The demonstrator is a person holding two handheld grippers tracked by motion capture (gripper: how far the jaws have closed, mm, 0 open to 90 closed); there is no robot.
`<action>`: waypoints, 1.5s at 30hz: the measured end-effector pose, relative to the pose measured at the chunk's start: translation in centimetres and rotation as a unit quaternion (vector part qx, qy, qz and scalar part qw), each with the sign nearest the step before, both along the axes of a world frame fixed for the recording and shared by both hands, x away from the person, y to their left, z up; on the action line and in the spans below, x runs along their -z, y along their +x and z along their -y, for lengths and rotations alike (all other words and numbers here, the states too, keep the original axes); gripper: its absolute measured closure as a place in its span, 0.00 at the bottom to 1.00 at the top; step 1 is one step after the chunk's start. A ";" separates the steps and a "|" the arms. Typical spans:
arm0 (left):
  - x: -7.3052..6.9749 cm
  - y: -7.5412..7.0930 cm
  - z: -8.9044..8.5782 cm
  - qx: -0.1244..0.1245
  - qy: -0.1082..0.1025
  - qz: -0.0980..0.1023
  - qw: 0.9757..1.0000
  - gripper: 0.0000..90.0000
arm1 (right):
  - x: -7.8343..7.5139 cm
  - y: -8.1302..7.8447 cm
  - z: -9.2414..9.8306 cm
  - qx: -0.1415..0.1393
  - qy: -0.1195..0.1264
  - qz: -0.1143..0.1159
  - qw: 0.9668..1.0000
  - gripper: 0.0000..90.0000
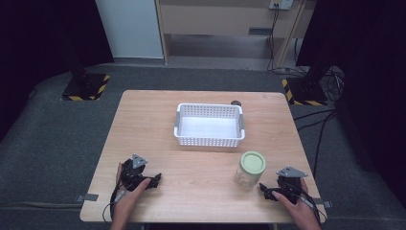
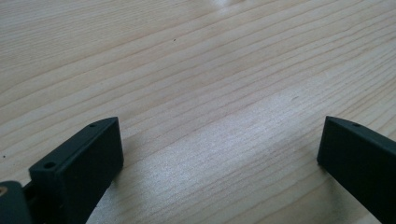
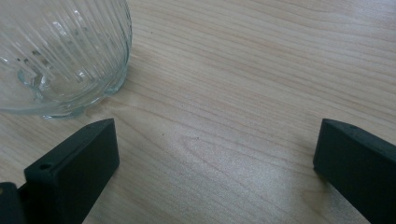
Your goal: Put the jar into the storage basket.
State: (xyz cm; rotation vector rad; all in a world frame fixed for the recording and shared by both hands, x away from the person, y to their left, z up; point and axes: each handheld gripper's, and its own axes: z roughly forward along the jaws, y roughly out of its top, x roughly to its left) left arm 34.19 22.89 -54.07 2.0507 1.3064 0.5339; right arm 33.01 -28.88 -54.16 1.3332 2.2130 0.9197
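A small dark object (image 1: 235,102) lies on the wooden table (image 1: 201,191) behind the far rim of the white basket (image 1: 209,125), partly hidden and too small to identify. In the right gripper view, the ribbed glass jar (image 3: 60,51) is cut off by the top and left edges, so its lid falls outside the picture. From the high view, the person's forearms run off the bottom edge, and the jaws of the left gripper (image 1: 154,180) and right gripper (image 1: 265,191) are too small to read clearly. In both gripper views, each jaw is cropped by the lower edge of the picture.
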 end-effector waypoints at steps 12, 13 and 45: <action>0.0 -0.1 0.0 -0.003 0.000 0.000 1.000 0.00 | -0.1 -0.4 0.0 -0.002 0.016 0.002 1.000 0.04; 0.0 -0.1 0.0 -0.003 0.000 0.000 1.000 0.00 | -0.2 -0.5 0.0 -0.005 0.018 0.001 1.000 0.04; 0.0 -0.1 0.0 -0.003 0.000 0.000 1.000 0.00 | -4.3 -1.4 -4.7 -0.090 0.044 0.035 0.994 0.03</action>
